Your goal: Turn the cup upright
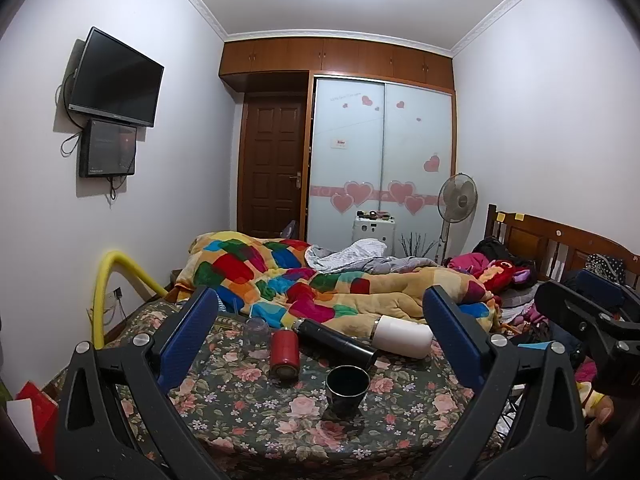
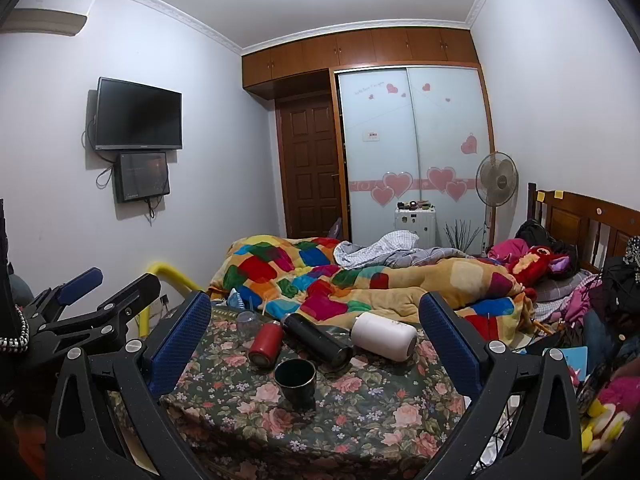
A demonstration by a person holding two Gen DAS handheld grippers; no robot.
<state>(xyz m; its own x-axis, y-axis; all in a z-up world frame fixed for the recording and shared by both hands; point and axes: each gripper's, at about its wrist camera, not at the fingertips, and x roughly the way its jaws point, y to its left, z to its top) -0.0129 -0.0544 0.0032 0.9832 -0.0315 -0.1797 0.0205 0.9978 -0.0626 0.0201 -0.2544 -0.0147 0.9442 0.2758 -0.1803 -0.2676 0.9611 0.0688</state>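
A dark cup [image 1: 346, 390] stands upright, mouth up, on the floral cloth [image 1: 280, 420]; it also shows in the right wrist view [image 2: 296, 382]. My left gripper [image 1: 320, 344] is open and empty, its blue pads [image 1: 188, 344] wide apart, the cup between and just ahead of them. My right gripper [image 2: 316, 344] is open and empty, with the cup ahead between its pads [image 2: 180, 344]. The left gripper also shows in the right wrist view [image 2: 108, 284], the right gripper at the right edge of the left wrist view [image 1: 588, 312].
Behind the cup lie a red bottle [image 1: 284, 354], a black flask [image 1: 336, 340], a white bottle [image 1: 404, 336] and a clear glass [image 1: 256, 330]. A colourful quilt [image 1: 320, 284] lies beyond. A yellow pipe [image 1: 108, 280] is at the left, clutter at the right.
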